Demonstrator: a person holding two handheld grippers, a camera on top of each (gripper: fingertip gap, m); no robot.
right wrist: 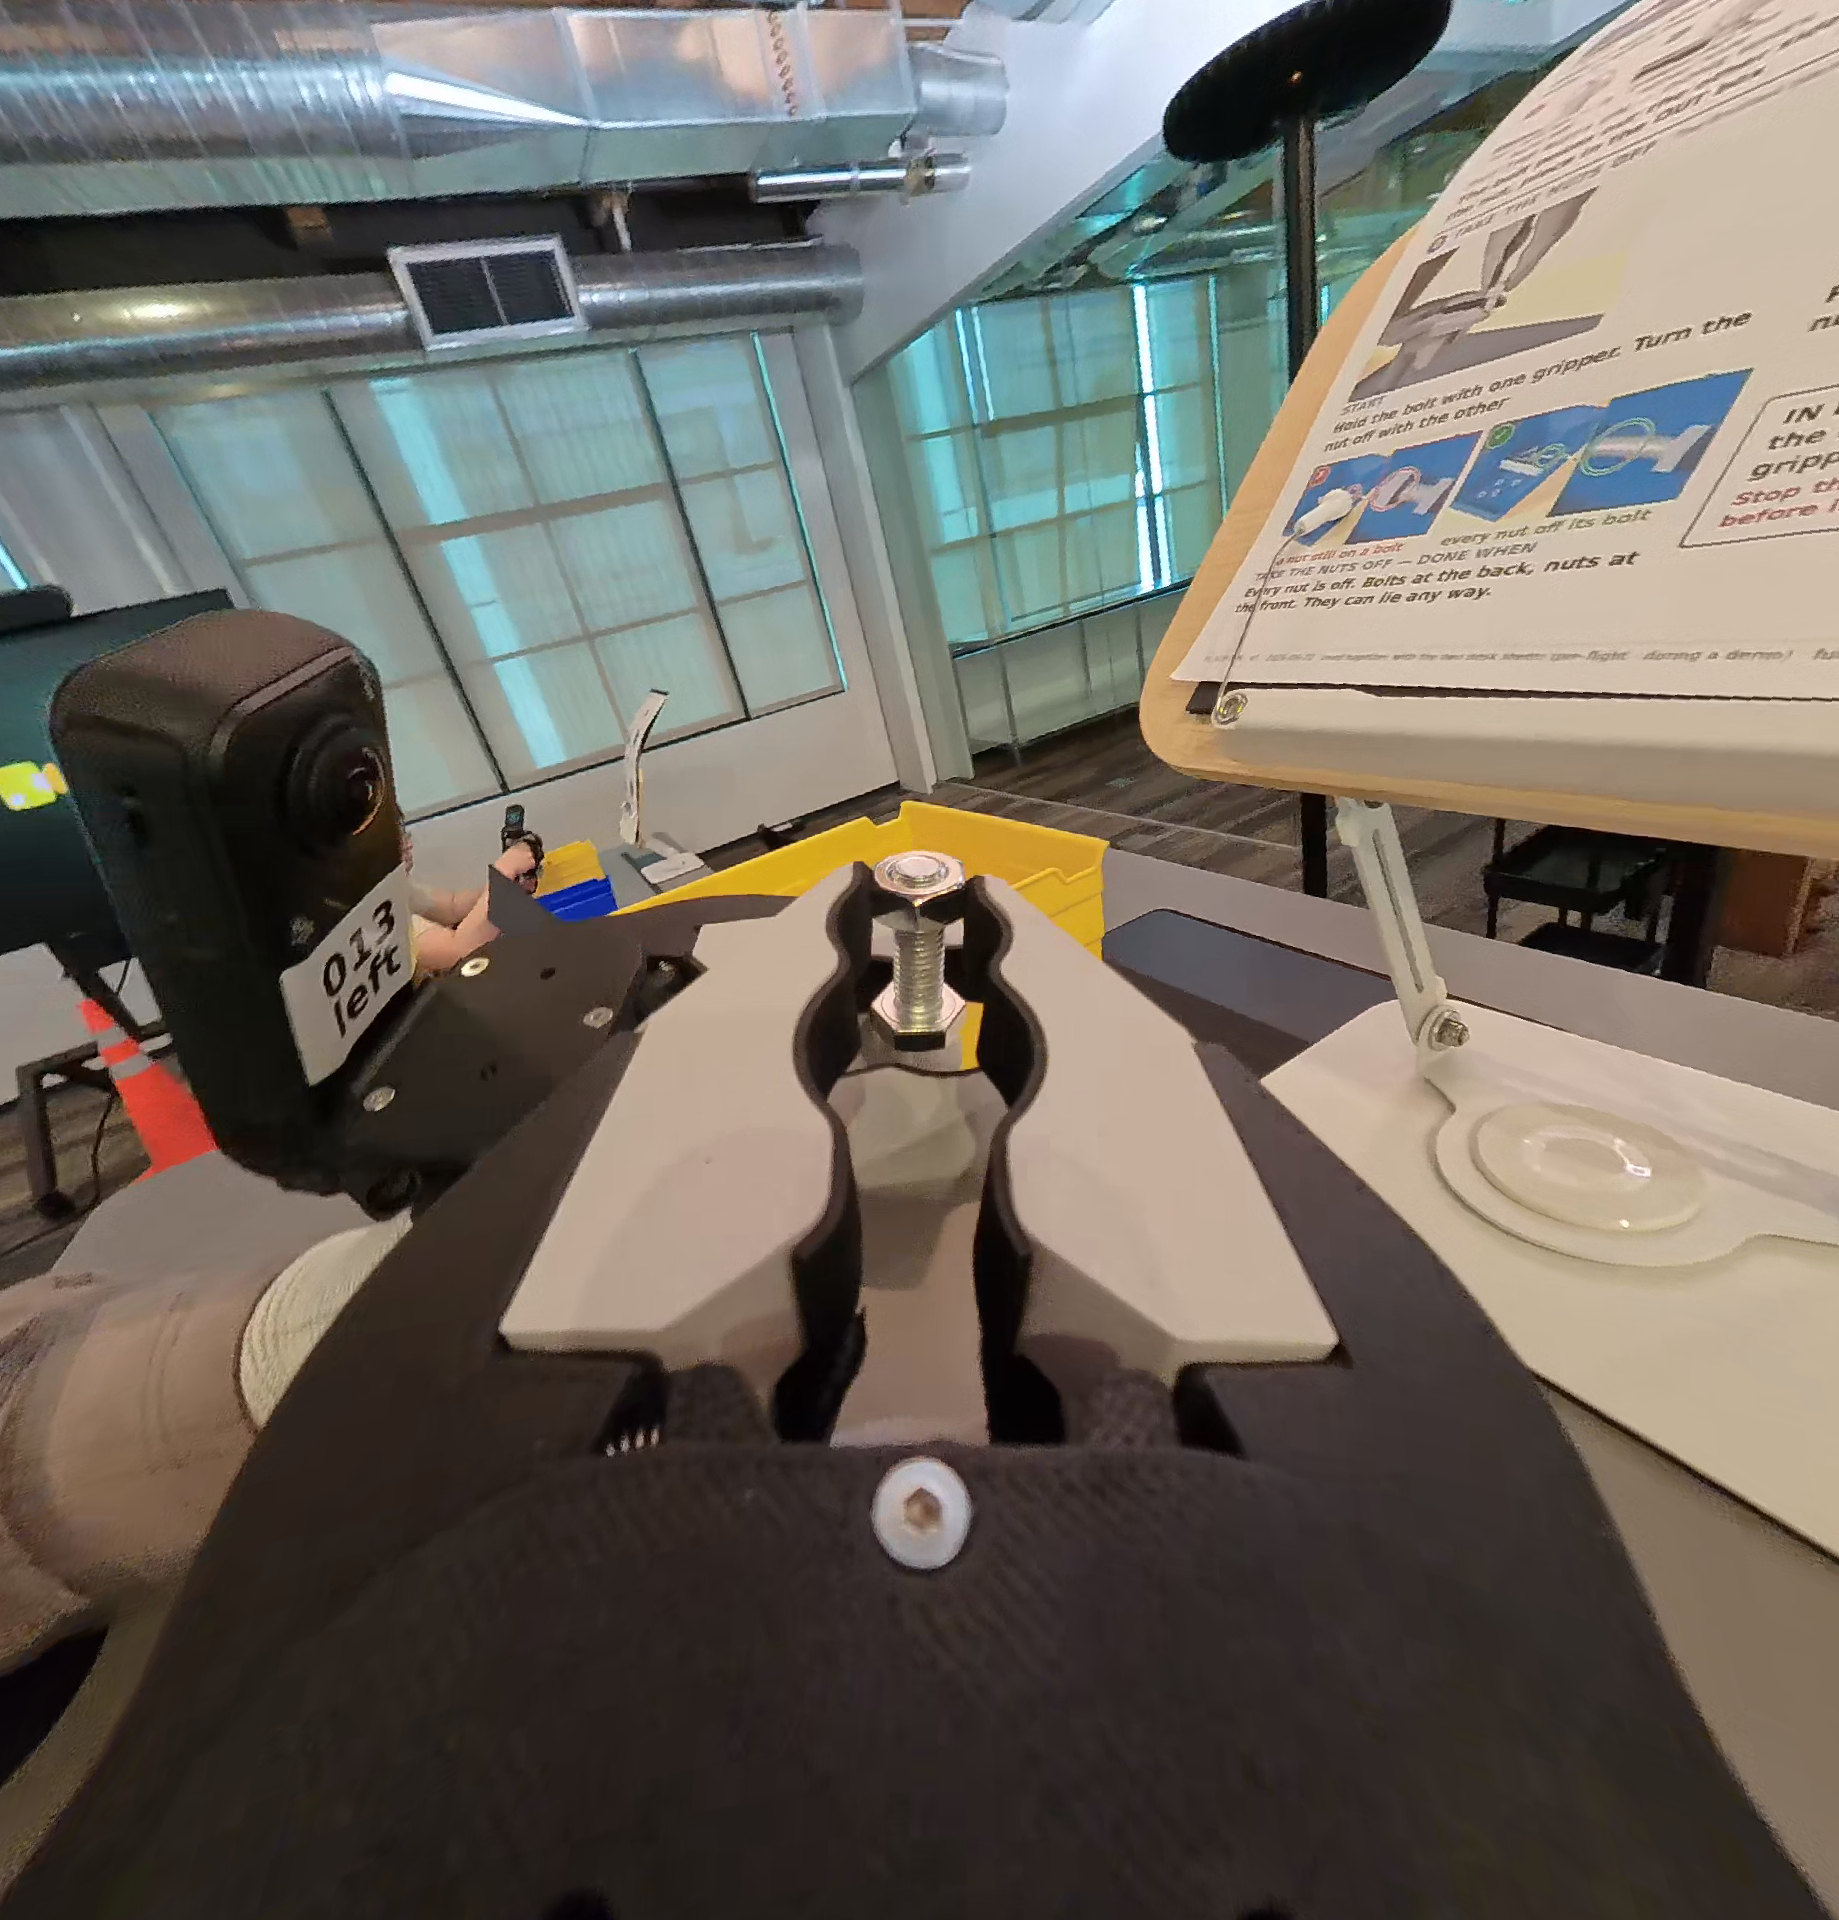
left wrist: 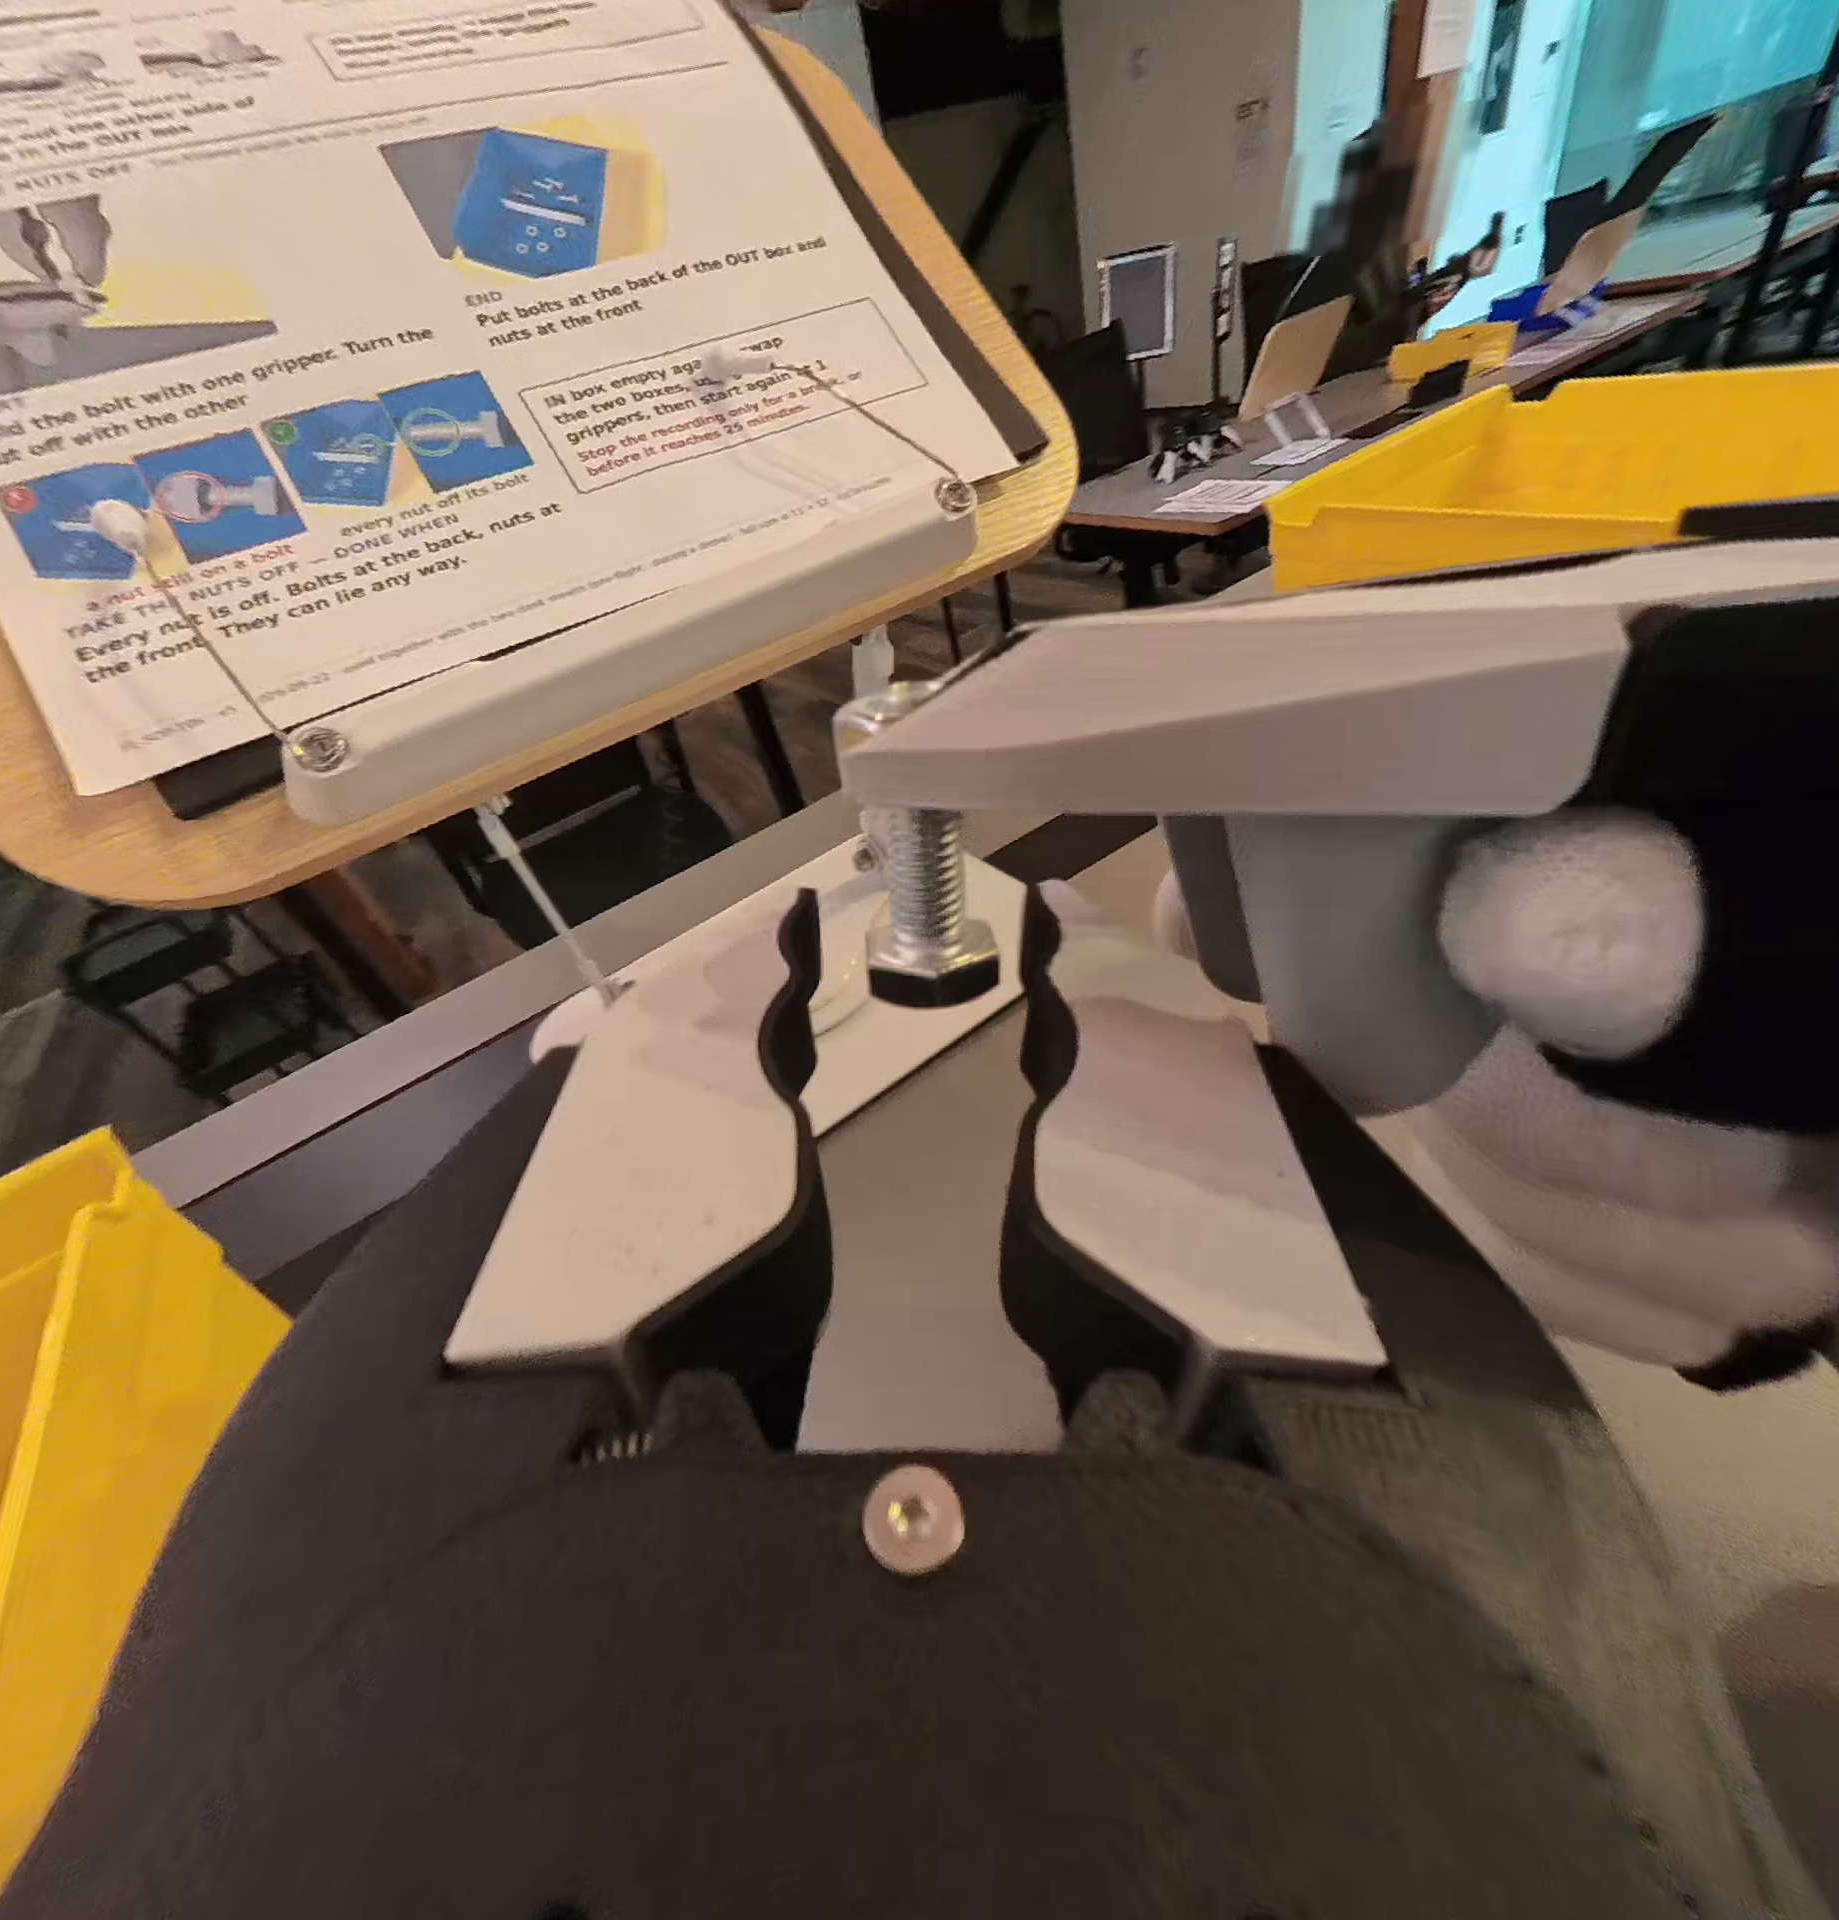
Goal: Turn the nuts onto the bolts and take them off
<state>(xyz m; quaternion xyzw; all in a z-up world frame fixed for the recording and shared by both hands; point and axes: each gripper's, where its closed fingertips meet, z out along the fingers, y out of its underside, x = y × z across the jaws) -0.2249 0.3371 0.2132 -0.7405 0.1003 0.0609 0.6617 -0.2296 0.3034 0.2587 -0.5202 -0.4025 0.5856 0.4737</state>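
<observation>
A silver bolt [left wrist: 925, 862] hangs upright, thread up and hex head [left wrist: 931, 964] down, over the table. My right gripper [right wrist: 917, 896] is shut on the nut [right wrist: 917, 879] at the top of the thread, and the bolt head [right wrist: 915, 1023] shows below it. In the left wrist view the right gripper [left wrist: 868, 753] reaches in from the right. My left gripper [left wrist: 920, 940] is open, with its fingertips on either side of the bolt head and a gap on both sides.
A tilted wooden stand with an instruction sheet [left wrist: 458, 343] stands behind, on a white base plate [right wrist: 1517, 1330]. Yellow bins sit at the left [left wrist: 73, 1351] and back right [left wrist: 1517, 468]. Gloved hands [left wrist: 1580, 935] hold both grippers. The left gripper's camera [right wrist: 229, 883] shows close by. About 5 cm separates my left fingertips from my right.
</observation>
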